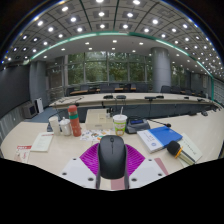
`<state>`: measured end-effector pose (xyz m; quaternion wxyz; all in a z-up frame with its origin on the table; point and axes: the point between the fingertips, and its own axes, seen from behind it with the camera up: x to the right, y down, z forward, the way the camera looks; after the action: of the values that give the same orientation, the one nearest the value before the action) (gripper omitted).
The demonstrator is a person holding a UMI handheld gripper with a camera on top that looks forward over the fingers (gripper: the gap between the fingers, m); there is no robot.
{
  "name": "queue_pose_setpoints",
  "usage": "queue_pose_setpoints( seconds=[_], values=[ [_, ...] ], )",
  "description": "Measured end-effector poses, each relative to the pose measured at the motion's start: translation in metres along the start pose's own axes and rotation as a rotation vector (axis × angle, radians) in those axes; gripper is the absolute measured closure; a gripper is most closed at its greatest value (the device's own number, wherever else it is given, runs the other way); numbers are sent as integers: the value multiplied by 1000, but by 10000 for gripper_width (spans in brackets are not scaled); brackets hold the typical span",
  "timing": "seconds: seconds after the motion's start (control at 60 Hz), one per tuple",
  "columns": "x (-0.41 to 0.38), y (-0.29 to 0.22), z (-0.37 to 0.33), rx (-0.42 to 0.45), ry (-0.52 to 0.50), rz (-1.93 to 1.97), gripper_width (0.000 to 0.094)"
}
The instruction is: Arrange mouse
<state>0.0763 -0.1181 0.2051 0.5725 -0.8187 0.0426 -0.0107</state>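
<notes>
In the gripper view, I am seeing the mouse [112,155] sitting between my gripper's [112,170] fingers, its nose pointing toward twelve o'clock. The purple pads [90,158] are flanking it at nine and three, but I cannot tell whether they are pressing on it. Beyond the mouse at twelve, a paper cup [120,123] is standing on the table [205,130]. At two o'clock a blue book [163,136] is lying flat. At ten o'clock an orange can [74,120] is standing upright.
</notes>
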Motion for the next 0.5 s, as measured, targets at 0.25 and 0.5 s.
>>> queue_pose_setpoints(
  seconds=[0.25, 0.5],
  values=[
    [112, 129, 70, -202, 18, -30, 617],
    [123, 191, 90, -311, -30, -24, 484]
  ],
)
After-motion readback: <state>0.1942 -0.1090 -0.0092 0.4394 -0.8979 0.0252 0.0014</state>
